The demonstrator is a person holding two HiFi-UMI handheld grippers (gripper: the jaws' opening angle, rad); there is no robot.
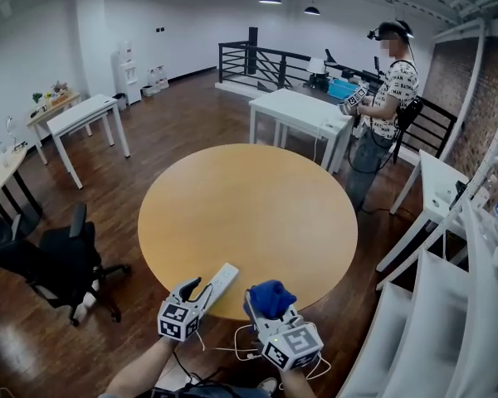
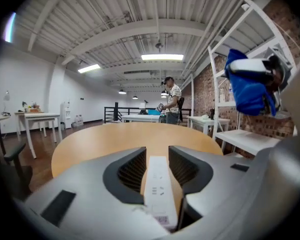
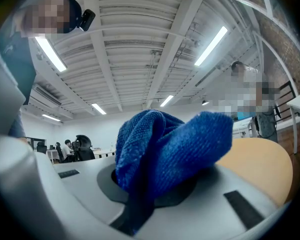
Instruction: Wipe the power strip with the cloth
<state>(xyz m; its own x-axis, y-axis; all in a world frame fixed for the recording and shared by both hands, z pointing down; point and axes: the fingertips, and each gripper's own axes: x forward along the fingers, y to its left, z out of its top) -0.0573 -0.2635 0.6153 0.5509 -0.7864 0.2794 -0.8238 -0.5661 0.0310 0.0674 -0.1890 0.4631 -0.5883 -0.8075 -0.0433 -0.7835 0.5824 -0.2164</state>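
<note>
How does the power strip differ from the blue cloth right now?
The power strip is white, long and rigid; the cloth is blue, soft and bunched. The power strip lies flat at the table's near edge, between the left gripper's jaws; the cloth is held up off the table in the right gripper's jaws. Both sit between a gripper's jaws.

power strip (image 1: 222, 282): on counter (image 1: 249, 214), near edge, between left gripper (image 1: 199, 291) jaws | cloth (image 1: 270, 295): in right gripper (image 1: 263, 305) jaws, just right of strip | chair (image 1: 62, 259): left of counter | person (image 1: 386, 98): behind counter, right
</note>
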